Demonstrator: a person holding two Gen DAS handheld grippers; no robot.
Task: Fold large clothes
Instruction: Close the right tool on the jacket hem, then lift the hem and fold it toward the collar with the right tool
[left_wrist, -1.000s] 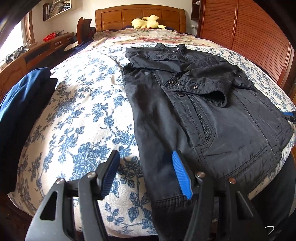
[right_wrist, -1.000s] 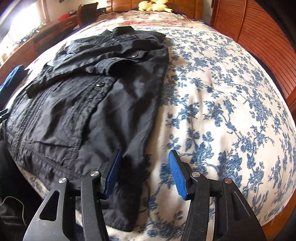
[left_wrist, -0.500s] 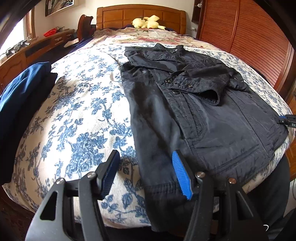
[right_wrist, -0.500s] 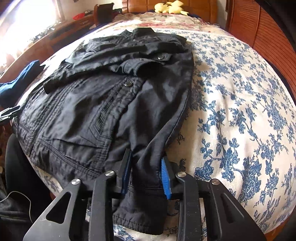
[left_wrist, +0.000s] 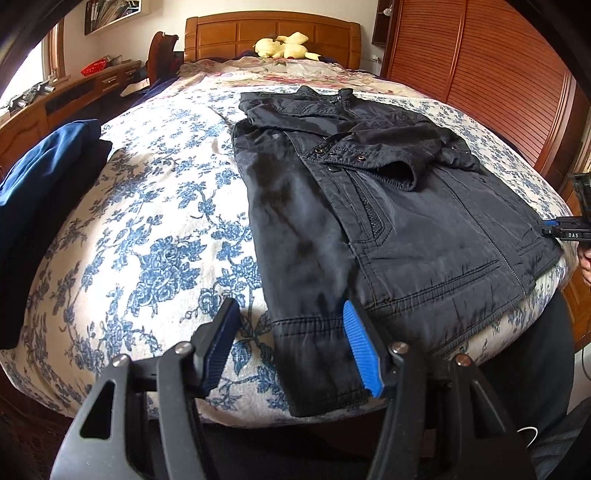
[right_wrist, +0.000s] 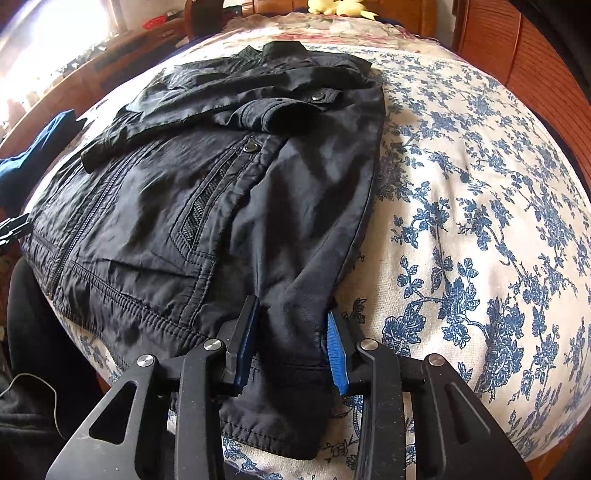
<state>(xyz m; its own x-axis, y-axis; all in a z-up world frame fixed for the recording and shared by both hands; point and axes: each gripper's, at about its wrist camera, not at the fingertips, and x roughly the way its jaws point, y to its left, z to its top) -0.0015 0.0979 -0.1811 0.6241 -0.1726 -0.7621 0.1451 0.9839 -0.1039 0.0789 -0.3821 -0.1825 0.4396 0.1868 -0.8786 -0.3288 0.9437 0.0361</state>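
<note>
One black jacket (right_wrist: 207, 206) at frame centre, flat on one floral bedspread (right_wrist: 480, 221). Right gripper (right_wrist: 291, 350), lower centre: jaws opening, sleeve between them. Left gripper (left_wrist: 291, 347), lower centre: open astride other sleeve edge. One yellow plush toy (left_wrist: 284, 46), top centre.

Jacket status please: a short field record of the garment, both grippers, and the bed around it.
garment: black jacket flat on the floral bedspread, sleeves folded across the chest
left gripper: open, straddling the jacket's near hem corner, not gripping
right gripper: jaws opening, hem fabric bunched between them, pads touching it
other items: blue clothes at the bed's left edge; yellow plush toy by the headboard
</note>
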